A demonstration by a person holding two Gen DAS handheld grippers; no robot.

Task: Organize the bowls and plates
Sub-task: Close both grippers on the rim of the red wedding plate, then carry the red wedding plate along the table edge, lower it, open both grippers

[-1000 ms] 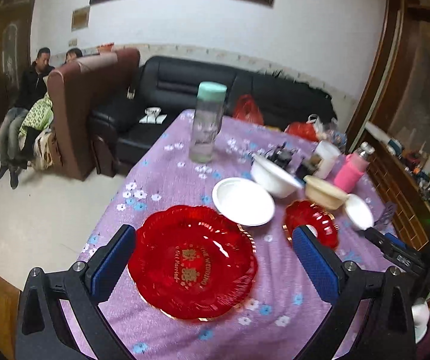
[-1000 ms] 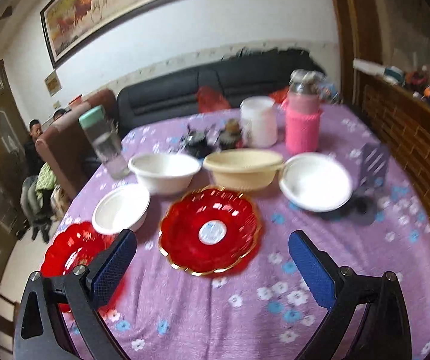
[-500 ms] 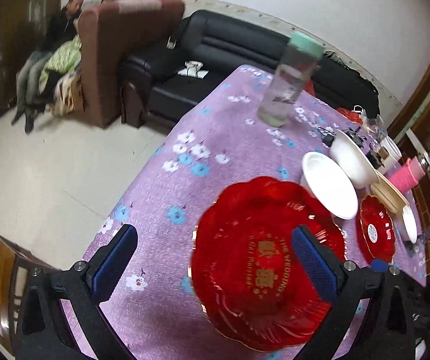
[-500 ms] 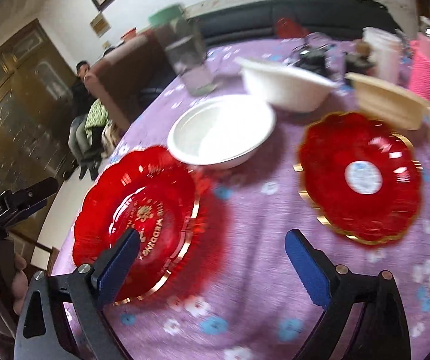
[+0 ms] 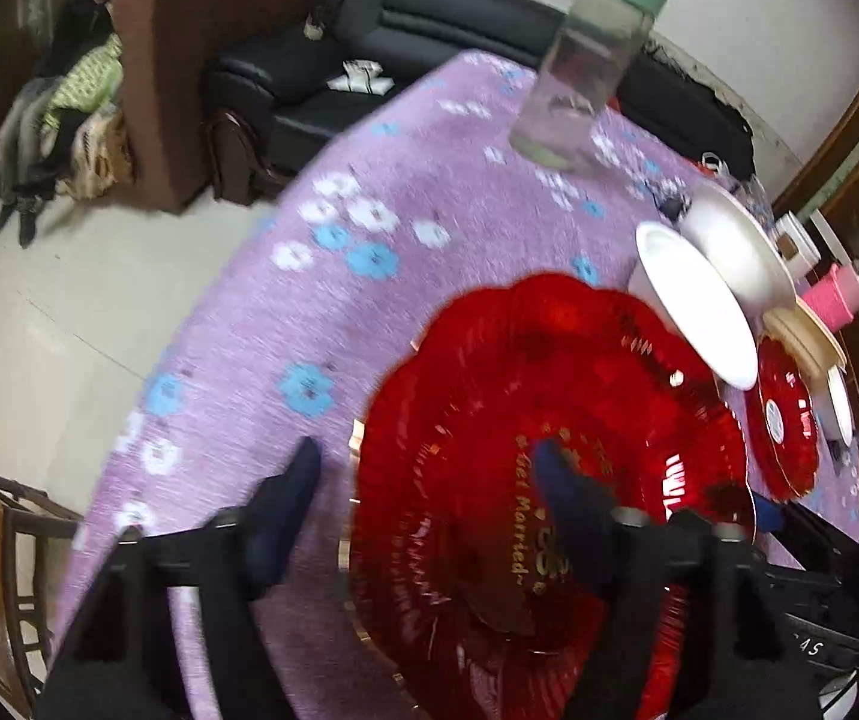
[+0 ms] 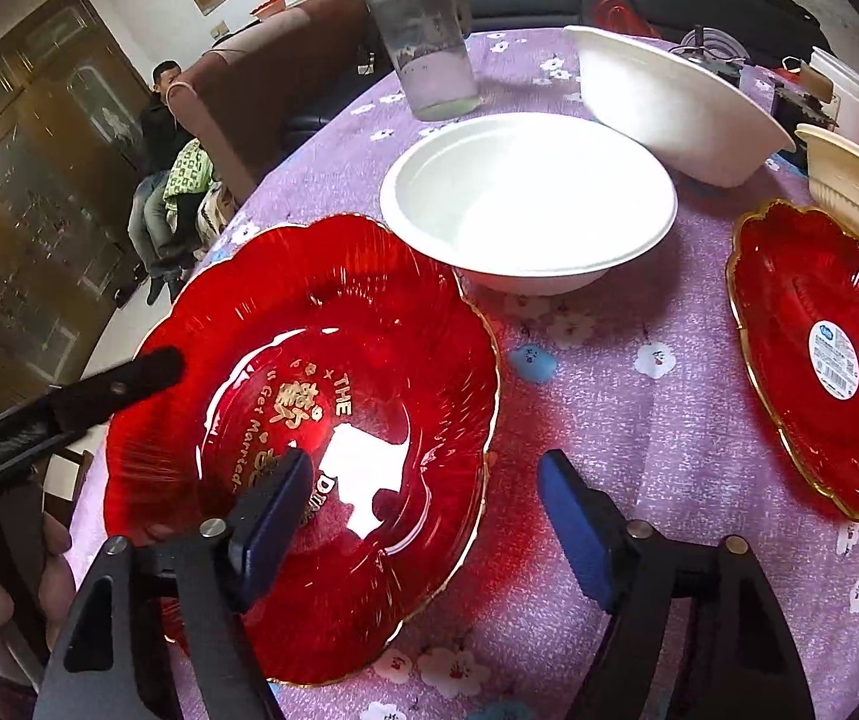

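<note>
Both grippers, left and right, closing, each straddling 1 rim of large red plate; pads not yet pressing. Risk: uneven pinch tips plate against white bowl just beyond.

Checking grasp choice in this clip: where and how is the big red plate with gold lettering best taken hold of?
By its thin scalloped rim, from the edges. The big red plate lies flat and shallow, so only the rim fits between fingers. The left gripper and right gripper straddle opposite rims, jaws closing, not yet pressing.

Black sofa, brown armchair, pale floor
</note>
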